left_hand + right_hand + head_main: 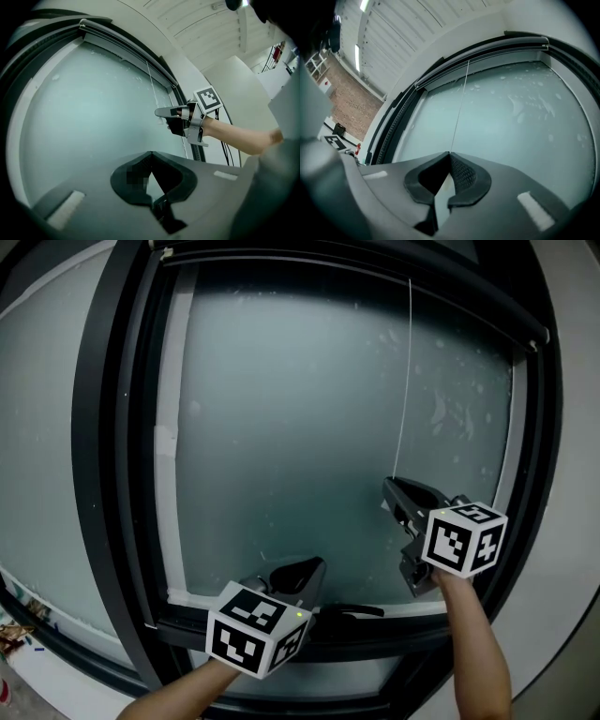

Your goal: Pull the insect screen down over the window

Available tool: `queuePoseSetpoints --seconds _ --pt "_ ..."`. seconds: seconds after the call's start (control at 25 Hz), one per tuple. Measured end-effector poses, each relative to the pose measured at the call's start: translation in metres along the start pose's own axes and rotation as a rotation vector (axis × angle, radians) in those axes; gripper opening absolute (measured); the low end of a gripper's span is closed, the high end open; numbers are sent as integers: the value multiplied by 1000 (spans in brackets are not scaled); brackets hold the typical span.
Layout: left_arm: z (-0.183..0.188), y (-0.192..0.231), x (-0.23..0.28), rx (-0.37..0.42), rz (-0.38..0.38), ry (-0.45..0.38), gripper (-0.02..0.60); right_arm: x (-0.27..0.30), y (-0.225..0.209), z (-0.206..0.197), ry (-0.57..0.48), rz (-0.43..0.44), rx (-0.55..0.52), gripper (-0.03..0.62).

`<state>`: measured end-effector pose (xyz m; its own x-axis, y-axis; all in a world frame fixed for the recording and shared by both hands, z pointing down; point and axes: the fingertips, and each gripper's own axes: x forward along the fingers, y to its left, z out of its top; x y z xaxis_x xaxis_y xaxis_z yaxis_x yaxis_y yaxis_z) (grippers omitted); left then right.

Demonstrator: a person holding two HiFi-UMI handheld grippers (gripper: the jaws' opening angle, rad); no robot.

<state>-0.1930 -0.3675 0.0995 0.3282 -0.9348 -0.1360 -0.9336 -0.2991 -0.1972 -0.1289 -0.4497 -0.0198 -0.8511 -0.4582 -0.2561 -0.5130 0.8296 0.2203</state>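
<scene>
1. Along top of window frame (112, 427): insect screen (375, 274) rolled up, frosted glass (281, 427) uncovered below
2. Hanging from it down right side of glass: thin pull cord (403, 409)
3. At cord's lower end: right gripper (389, 486), jaws pressed shut on cord
4. Low by bottom rail (375, 634), near black handle (352, 610): left gripper (317, 566), held lower than the right one, jaws closed tip to tip, nothing between

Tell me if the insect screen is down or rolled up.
Rolled up: its dark pull bar sits right at the top, the thin white cord hangs from it, and the frosted glass is uncovered.
</scene>
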Motion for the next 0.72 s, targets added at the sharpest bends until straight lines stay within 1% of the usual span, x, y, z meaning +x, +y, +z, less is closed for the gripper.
queuePoseSetpoints --seconds 0.08,0.16,0.28,0.44,0.6,0.72 --pt "-1 1 1 -4 -10 -2 14 1 4 -1 4 30 41 5" --pt "-1 1 1 -4 -20 -5 14 2 9 -1 6 43 64 5" --pt "6 0 0 9 -19 -18 14 3 12 -1 26 13 32 5" --pt "25 -2 -4 37 9 -43 14 1 14 -1 66 -24 -3 3" --pt "58 -8 -9 90 54 -80 14 -9 18 0 63 -34 -13 3" --pt "86 -15 -12 172 105 -112 14 -19 20 -1 78 -38 -37 3"
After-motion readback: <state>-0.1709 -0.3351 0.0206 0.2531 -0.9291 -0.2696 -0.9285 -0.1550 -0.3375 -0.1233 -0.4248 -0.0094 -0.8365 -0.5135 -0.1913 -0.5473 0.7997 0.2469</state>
